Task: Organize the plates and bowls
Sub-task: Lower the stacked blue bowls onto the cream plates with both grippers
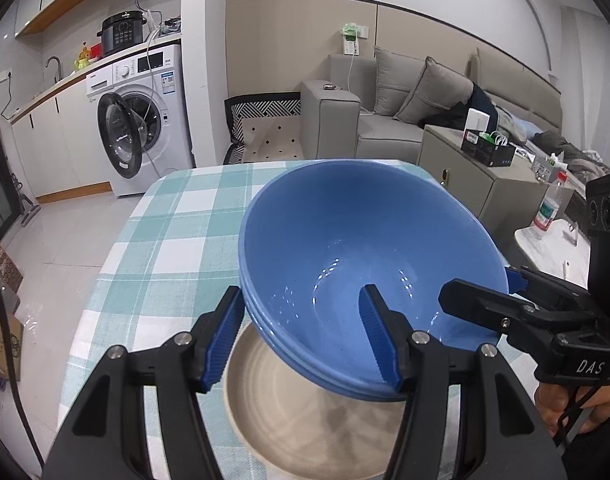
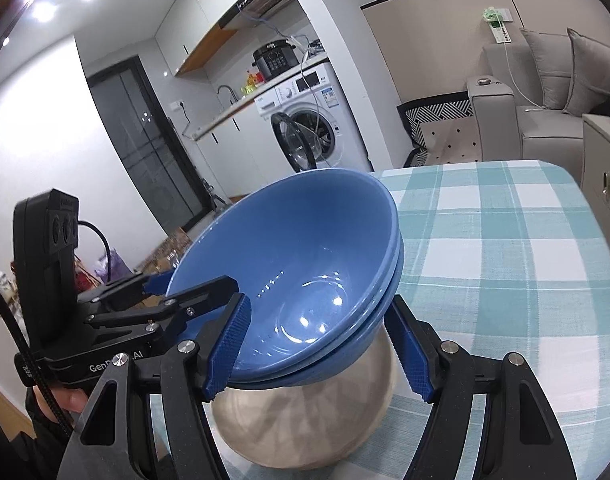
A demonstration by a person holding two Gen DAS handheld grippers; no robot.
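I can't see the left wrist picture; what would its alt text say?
Two handheld grippers, left and right, grip the rim of nested blue bowls, tilted above a beige plate on a teal checked tablecloth.

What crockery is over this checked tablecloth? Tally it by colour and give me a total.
Blue: 2, the glossy blue ceramic bowls, nested one inside the other
Beige: 1, the round beige ceramic dish beneath them
Total: 3
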